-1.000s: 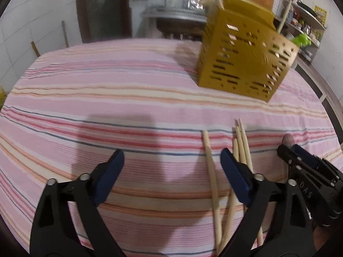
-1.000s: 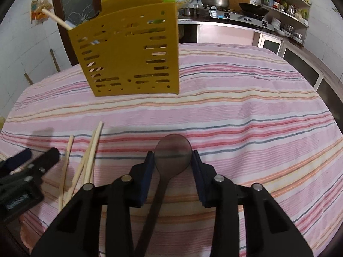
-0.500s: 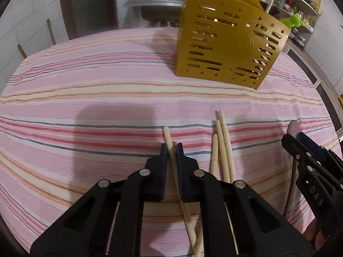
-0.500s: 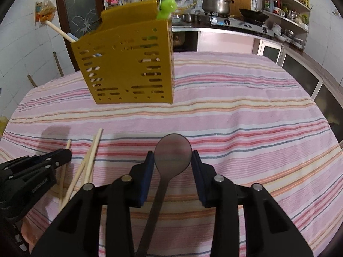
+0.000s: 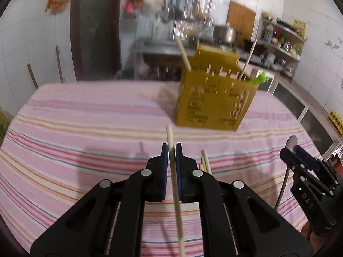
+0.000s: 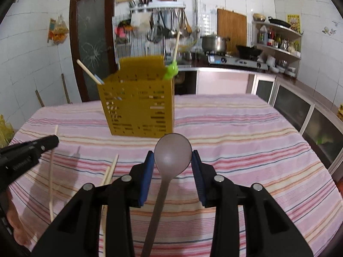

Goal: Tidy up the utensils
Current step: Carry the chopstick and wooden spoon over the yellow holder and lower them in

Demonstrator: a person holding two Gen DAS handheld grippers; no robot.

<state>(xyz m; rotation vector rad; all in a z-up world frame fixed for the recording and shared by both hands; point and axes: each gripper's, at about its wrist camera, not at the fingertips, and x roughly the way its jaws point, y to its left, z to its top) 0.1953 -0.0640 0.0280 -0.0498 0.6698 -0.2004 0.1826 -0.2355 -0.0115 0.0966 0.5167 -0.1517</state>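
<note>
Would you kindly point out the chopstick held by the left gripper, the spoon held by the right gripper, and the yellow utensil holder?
chopstick [image 5: 170, 138], left wrist view, on its upper end above the pads.
spoon [image 6: 173, 153], right wrist view, on the middle of its bowl.
yellow utensil holder [image 6: 139, 105], right wrist view, on its perforated front wall.

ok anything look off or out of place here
The glass panel of the door behind the table is cracked in a starburst. Loose chopsticks lie scattered on the striped tablecloth instead of standing in the yellow utensil holder. Nothing looks spilled.
</note>
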